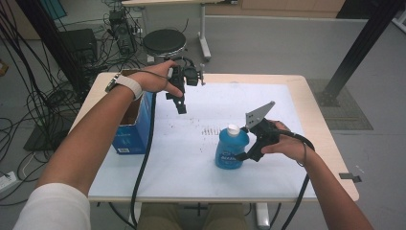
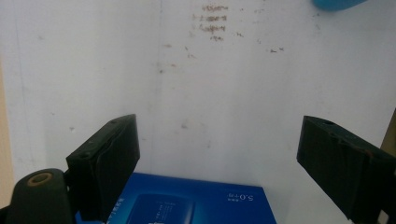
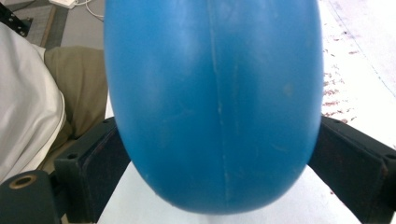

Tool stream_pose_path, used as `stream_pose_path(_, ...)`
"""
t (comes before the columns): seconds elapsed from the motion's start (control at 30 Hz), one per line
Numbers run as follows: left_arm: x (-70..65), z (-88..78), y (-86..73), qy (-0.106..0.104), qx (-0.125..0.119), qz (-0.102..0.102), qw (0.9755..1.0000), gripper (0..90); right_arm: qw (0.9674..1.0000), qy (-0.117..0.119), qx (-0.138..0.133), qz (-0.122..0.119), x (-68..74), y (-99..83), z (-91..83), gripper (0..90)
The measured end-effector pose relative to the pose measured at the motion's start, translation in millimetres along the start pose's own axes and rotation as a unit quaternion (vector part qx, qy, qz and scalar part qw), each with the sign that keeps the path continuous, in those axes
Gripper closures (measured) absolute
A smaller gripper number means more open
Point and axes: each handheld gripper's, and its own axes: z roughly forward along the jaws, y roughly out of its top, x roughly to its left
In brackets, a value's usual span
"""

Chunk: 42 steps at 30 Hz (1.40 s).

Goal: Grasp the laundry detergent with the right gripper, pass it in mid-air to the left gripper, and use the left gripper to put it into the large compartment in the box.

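Observation:
A blue plastic bottle (image 1: 231, 151) with a white cap stands on the white mat, right of middle. My right gripper (image 1: 243, 154) comes at it from the right, its two black jaws pressed against the bottle's lower sides. In the right gripper view the bottle (image 3: 215, 102) bulges between the jaws of that gripper (image 3: 219, 135). My left gripper (image 1: 179, 103) hangs in the air at the back left, beside an open blue carton (image 1: 131, 129). Its jaws stand wide apart with nothing between them (image 2: 219, 140), above the mat and the carton's edge (image 2: 196, 200).
The white mat (image 1: 191, 158) covers most of the wooden table (image 1: 335, 158) and carries brown specks near its middle (image 1: 210, 130). A round black stool (image 1: 164, 40) stands behind the table. Tangled cables and equipment (image 1: 57, 81) lie on the floor at the left.

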Motion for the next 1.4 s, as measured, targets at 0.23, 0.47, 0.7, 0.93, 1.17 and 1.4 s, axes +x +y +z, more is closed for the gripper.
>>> stream_pose_path(0.23, 0.4, 0.7, 0.0, 0.0, 0.0, -0.001, 1.0, 13.6, 1.0, -0.001, -0.007, 0.003, -0.4, -2.6, 2.7, 9.0)
stream_pose_path(0.47, 0.9, 1.4, -0.5, 0.0, 0.0, -0.001, 1.0, 13.7, 0.9999, 0.002, -0.009, 0.005, -1.2, -4.9, 6.3, 9.1)
stream_pose_path(0.7, 0.5, 2.8, -0.8, -0.003, 0.001, -0.001, 1.0, 13.7, 0.9998, 0.0, -0.02, 0.005, -1.4, -7.9, 9.5, 10.3)
stream_pose_path(0.93, 0.6, 4.3, -1.5, -0.004, 0.0, -0.003, 1.0, 13.7, 0.9996, -0.002, -0.027, 0.006, -1.5, -10.5, 12.0, 11.5)
stream_pose_path(1.17, 0.4, 4.5, -0.2, -0.004, -0.001, -0.002, 1.0, 13.7, 0.9994, 0.0, -0.034, 0.009, -1.8, -12.9, 14.2, 12.9)
stream_pose_path(1.4, 0.2, 4.4, -0.3, -0.004, 0.0, -0.002, 1.0, 13.7, 0.9992, 0.0, -0.04, 0.008, -1.1, -14.6, 16.3, 14.3)
